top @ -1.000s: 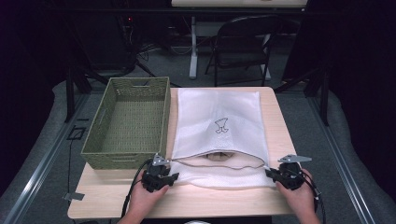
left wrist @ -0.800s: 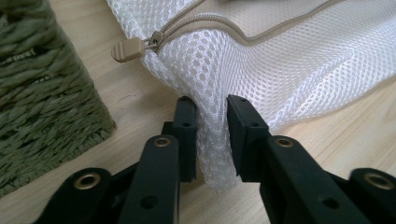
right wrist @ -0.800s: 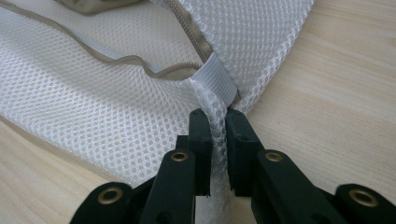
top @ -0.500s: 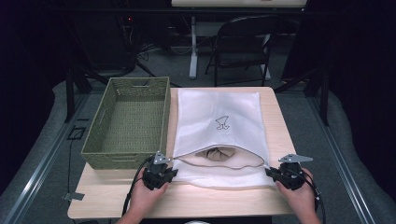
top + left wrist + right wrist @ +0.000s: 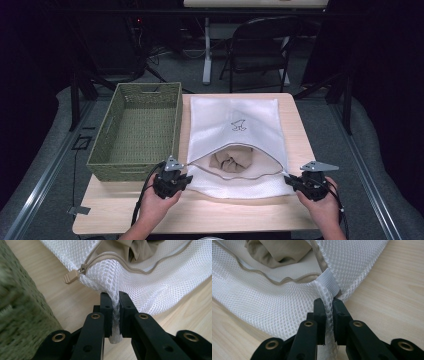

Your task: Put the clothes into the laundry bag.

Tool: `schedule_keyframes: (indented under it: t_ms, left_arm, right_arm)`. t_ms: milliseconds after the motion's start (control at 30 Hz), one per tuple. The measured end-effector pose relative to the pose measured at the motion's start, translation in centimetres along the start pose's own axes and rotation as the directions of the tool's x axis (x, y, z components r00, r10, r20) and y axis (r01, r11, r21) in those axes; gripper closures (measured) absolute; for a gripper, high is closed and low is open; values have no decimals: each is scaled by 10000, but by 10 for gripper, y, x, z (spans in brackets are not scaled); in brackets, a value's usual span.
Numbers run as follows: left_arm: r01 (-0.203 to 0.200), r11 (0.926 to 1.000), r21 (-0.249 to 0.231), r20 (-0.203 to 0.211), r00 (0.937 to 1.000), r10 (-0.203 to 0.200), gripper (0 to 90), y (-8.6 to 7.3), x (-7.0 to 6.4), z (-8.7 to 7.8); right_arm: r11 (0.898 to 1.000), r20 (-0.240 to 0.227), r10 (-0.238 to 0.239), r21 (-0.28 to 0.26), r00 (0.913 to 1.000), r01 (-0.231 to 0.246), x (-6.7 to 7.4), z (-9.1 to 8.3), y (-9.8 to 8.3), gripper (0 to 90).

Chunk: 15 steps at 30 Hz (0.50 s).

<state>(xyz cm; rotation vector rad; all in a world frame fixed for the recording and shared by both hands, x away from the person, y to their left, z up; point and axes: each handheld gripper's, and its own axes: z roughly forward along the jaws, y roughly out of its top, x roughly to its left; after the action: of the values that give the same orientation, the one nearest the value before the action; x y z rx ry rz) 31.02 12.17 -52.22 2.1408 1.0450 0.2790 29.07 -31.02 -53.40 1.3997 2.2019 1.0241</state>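
Both grippers are clamped on the near corners of the white mesh laundry bag (image 5: 235, 137): left gripper (image 5: 176, 184) pinching mesh below the zipper pull (image 5: 70, 277), right gripper (image 5: 300, 183) biting beside the elastic tab (image 5: 329, 282). I'd lift both evenly so the tan garment (image 5: 231, 161) inside stays put. Bag lies mid-frame on the wooden surface (image 5: 200, 212), green wicker basket (image 5: 137, 132) left, folding chair (image 5: 260, 50) at the top.

Beige garment (image 5: 233, 162) mostly hidden inside mesh bag (image 5: 235, 125) (folds showing), basket (image 5: 20, 315) blurred, cropped
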Motion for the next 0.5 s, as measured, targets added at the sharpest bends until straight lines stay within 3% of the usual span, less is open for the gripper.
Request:
schedule_keyframes:
  t_ms: [500]
  left_arm:
    - [-319, 9979, -560, -246, 9992, 306, 843, 32, 7, -23]
  right_arm:
    - [9990, 40, -177, -405, 9998, 178, -4, -12, 19, 831]
